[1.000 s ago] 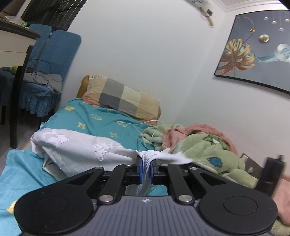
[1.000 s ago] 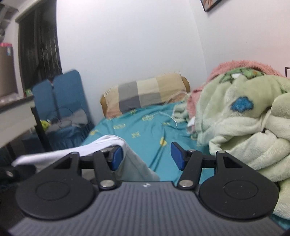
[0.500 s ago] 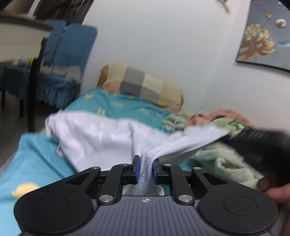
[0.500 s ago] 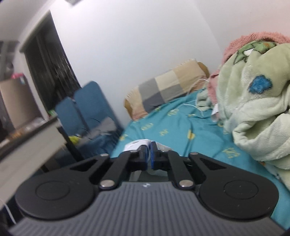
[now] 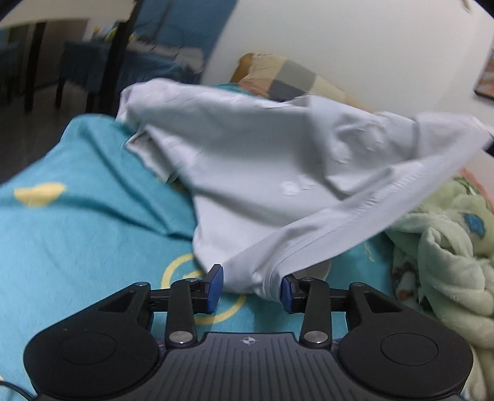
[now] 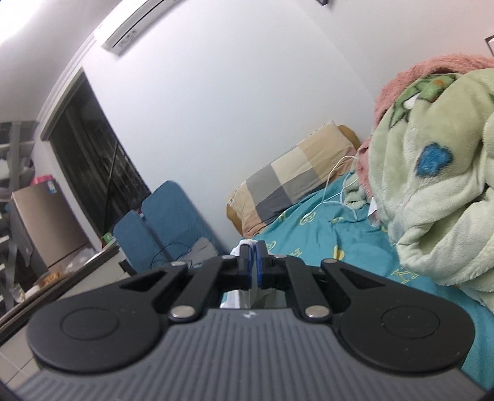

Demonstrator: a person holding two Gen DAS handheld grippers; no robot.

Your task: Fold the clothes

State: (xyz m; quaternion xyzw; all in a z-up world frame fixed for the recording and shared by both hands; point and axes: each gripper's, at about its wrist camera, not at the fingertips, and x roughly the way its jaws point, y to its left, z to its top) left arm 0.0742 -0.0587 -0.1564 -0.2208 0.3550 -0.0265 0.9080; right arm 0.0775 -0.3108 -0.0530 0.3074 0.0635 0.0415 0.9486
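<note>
A pale grey-white garment point(image 5: 262, 160) hangs stretched over the teal bed sheet point(image 5: 77, 240), its right end lifted up and out of the left wrist view. Its hemmed corner sags between the blue pads of my left gripper point(image 5: 250, 290). Those jaws are opening and the pads stand apart, no longer pinching the cloth. In the right wrist view my right gripper point(image 6: 253, 265) is shut, with a bit of the white garment point(image 6: 242, 248) sticking out above the pads. It is held up, pointing level over the bed.
A green fleece blanket point(image 5: 447, 253) with a pink one is heaped on the bed's right side point(image 6: 432, 200). A checked pillow point(image 6: 293, 185) lies at the head, with a white cable point(image 6: 333, 191) beside it. Blue-covered chairs point(image 6: 166, 225) and a dark-legged table point(image 5: 46, 18) stand left of the bed.
My left gripper sank toward the sheet and its jaws parted, loosening the hem. My right gripper closed on the garment's other edge, rolled, and lifted it, stretching the cloth out.
</note>
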